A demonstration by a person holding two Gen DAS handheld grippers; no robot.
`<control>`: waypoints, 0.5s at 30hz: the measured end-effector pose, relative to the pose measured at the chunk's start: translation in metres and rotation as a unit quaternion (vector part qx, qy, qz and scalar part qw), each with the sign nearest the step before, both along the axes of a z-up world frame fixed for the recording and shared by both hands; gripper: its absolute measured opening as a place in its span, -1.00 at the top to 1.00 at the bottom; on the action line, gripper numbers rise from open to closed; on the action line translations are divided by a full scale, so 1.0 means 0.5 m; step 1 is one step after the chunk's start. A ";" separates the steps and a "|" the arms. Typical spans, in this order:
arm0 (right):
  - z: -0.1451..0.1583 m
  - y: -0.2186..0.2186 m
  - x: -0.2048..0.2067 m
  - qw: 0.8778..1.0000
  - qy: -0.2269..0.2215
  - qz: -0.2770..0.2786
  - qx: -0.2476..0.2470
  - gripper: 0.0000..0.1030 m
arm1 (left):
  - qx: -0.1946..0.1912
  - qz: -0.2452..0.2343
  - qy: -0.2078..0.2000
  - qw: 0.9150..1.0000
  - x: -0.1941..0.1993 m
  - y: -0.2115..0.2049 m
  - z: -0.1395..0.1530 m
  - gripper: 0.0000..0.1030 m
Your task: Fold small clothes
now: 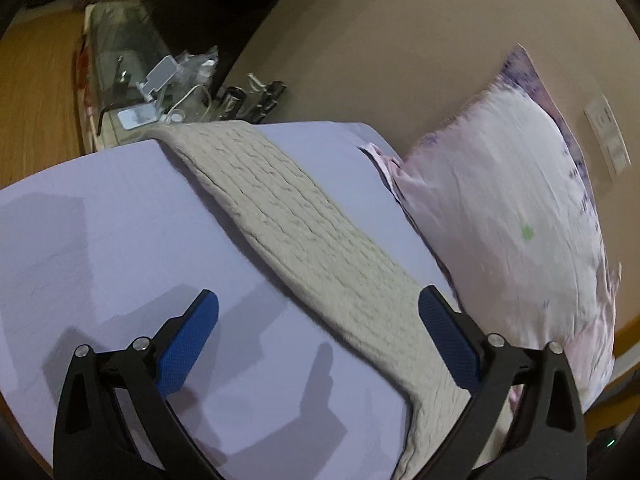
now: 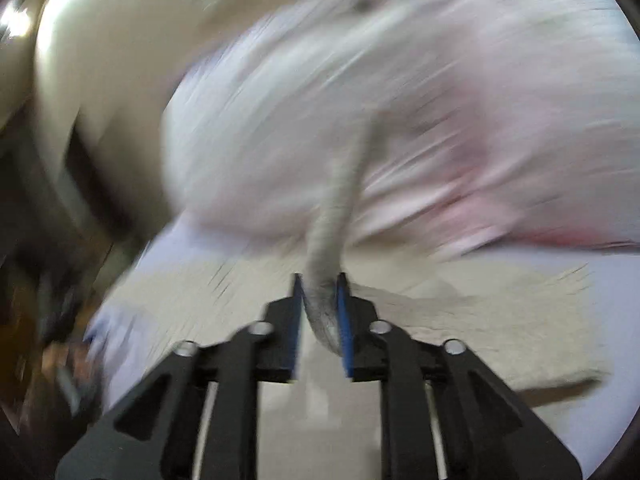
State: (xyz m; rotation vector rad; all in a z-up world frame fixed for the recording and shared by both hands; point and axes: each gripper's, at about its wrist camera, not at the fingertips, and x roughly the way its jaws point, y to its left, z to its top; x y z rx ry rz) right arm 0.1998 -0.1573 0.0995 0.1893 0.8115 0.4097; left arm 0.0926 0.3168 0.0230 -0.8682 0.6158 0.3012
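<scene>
A beige knitted garment (image 1: pixel 296 220) lies stretched in a long strip across the lavender bed sheet (image 1: pixel 100 208). My left gripper (image 1: pixel 318 312) is open, hovering over the near part of the strip, touching nothing. In the right wrist view, which is heavily blurred, my right gripper (image 2: pixel 320 288) is shut on a fold of the beige garment (image 2: pixel 324 272), which rises as a narrow band between the pads. More of the garment (image 2: pixel 500 320) lies flat on the sheet to the right.
A pink and white pillow (image 1: pixel 512 216) leans against the tan headboard (image 1: pixel 380 40) at the right. A glass-topped bedside table (image 1: pixel 132 64) with a phone, cables and small bottles stands beyond the bed's far corner. The pillow (image 2: pixel 400 120) fills the right wrist view.
</scene>
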 end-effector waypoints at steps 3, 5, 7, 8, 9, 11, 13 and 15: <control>-0.052 0.084 -0.006 0.997 0.050 0.062 0.003 -0.08 | -0.013 0.016 0.004 1.000 0.011 0.023 -0.005 -0.82; -0.039 0.058 -0.025 0.998 0.034 0.045 0.016 -0.42 | -0.020 0.032 0.012 0.999 0.023 0.047 -0.014 -0.77; -0.022 0.016 -0.043 0.999 0.022 0.019 0.030 -0.53 | -0.023 0.042 0.007 0.999 0.032 0.065 -0.020 -0.66; -0.011 -0.013 -0.050 0.999 0.020 0.004 0.039 -0.54 | -0.025 0.046 0.005 0.999 0.037 0.075 -0.021 -0.63; -0.003 -0.044 -0.059 0.999 0.017 -0.011 0.049 -0.58 | -0.030 0.051 0.002 0.998 0.042 0.089 -0.024 -0.61; 0.004 -0.080 -0.069 0.998 0.015 -0.031 0.054 -0.63 | -0.045 0.062 -0.009 0.997 0.048 0.110 -0.030 -0.53; 0.007 -0.114 -0.076 0.997 0.016 -0.051 0.061 -0.63 | -0.060 0.072 -0.020 0.995 0.051 0.132 -0.038 -0.33; 0.001 -0.133 -0.064 0.996 0.019 -0.061 0.068 -0.63 | -0.065 0.079 -0.007 0.995 0.058 0.148 -0.044 0.10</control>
